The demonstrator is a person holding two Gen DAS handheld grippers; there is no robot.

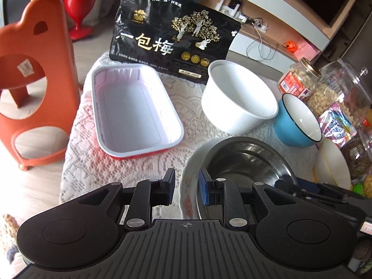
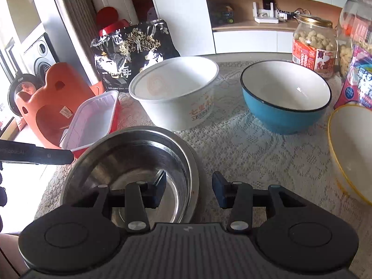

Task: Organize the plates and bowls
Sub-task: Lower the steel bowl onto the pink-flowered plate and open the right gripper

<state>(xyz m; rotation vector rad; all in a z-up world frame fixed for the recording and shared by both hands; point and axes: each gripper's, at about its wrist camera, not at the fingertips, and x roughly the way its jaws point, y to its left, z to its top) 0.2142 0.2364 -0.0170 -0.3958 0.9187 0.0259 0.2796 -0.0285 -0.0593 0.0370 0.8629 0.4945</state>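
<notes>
Stainless steel bowl (image 2: 130, 162) sits nested inside a white patterned bowl (image 1: 187, 186) on the lace-covered desk (image 2: 244, 144), nearest the person. Left tool (image 1: 186, 187) straddles the near-left rims of both bowls, jaws narrowly apart; whether the pads press cannot be told. Right tool (image 2: 189, 189) straddles the opposite rims, jaws apart with clear gaps, gripping nothing. Steel is judged rigid, light and slippery; the outer bowl looks ceramic, heavier and chip-prone. Take hold at the rim, one pad inside and one outside. White paper tub (image 2: 176, 93), blue bowl (image 2: 286, 97) and yellow-rimmed bowl (image 2: 348, 148) stand beyond.
</notes>
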